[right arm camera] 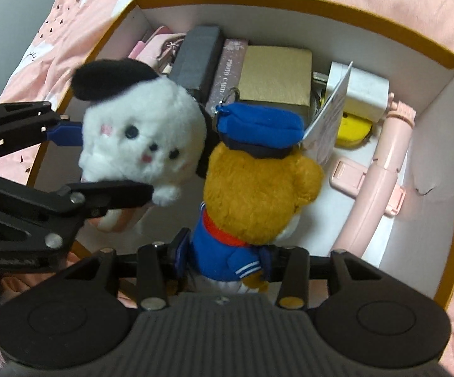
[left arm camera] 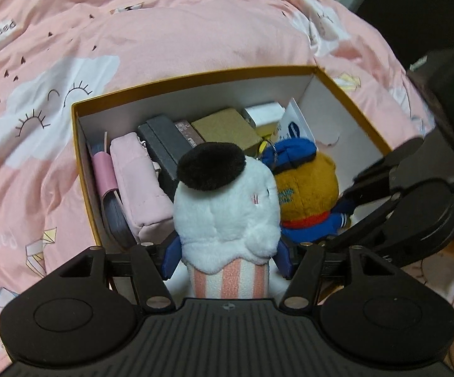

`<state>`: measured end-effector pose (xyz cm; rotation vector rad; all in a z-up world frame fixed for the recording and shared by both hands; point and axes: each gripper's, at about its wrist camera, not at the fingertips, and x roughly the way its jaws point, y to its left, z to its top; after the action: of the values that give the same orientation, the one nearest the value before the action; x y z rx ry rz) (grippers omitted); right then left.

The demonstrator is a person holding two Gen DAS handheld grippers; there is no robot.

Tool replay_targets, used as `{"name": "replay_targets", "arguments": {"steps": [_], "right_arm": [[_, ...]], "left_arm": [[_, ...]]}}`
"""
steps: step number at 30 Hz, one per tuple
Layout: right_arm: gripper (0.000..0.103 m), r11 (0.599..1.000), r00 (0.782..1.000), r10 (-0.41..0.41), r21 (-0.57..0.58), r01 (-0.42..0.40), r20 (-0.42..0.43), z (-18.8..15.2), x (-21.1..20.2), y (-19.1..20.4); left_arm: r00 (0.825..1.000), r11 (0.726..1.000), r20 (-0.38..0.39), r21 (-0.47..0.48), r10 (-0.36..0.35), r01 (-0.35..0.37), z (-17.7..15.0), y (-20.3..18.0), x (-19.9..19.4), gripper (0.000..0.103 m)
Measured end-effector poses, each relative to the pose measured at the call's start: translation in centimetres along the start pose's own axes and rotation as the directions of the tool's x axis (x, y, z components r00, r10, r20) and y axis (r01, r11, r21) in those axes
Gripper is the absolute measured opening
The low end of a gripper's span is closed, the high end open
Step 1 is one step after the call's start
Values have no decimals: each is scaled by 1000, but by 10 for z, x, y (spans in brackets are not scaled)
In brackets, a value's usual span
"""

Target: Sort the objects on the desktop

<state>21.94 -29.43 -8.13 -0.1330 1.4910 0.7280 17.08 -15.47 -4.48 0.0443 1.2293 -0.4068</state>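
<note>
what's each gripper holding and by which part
Left gripper: white plush, by its lower body. Right gripper: bear, by its blue-shirted torso.

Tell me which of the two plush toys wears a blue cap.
The brown bear, in the right gripper. It has a blue cap and sailor top; the white plush, in the left gripper, has black ears and no cap.

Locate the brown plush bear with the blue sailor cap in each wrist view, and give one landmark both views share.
Left wrist view: the brown plush bear with the blue sailor cap sits right of centre, beside the white plush dog with a black ear.
Right wrist view: the bear fills the centre, directly ahead of the camera.
Shared landmark: the gold rectangular box just beyond the bear's cap.
</note>
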Motion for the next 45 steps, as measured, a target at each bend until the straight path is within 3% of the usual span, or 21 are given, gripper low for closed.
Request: {"name": "replay_targets", "arguments": {"steps": [7, 14, 16, 20, 29, 33, 37, 45], "right_arm": [[54, 1000, 999, -26, -11, 26, 19, -9, -15, -4], [57, 999, 997, -40, -8, 40, 61, -17, -30, -6], [55, 999, 995, -45, -6, 45, 85, -16, -33, -3], [42, 998, 989, -58, 16, 57, 138, -14, -39, -2], [34, 997, 987, -79, 23, 77, 142, -10, -17, 2], [28, 997, 987, -74, 37, 69, 141, -7, -9, -2], [28, 996, 990, -84, 48, 79, 109, -8, 4, -5], [31, 995, 983, -98, 45, 92, 156, -18, -11, 3]], "left_arm": [[998, 994, -16, 86, 64, -63, -4, -14, 6, 72], [999, 998, 30, 58, 24, -26, -6, -9, -3, 70], [998, 998, 57, 63, 6, -10, -7, -9, -11, 65], [998, 998, 68, 58, -18, 14, -8, -7, -23, 36], [999, 999, -30, 42, -12, 14, -16, -2, -4, 17], [999, 1000, -42, 19, -17, 18, -16, -3, 8, 17], [999, 1000, -37, 19, 11, -11, -15, -4, 10, 17], [1000, 1000, 1, 25, 18, -18, -18, -9, -2, 18]]}}
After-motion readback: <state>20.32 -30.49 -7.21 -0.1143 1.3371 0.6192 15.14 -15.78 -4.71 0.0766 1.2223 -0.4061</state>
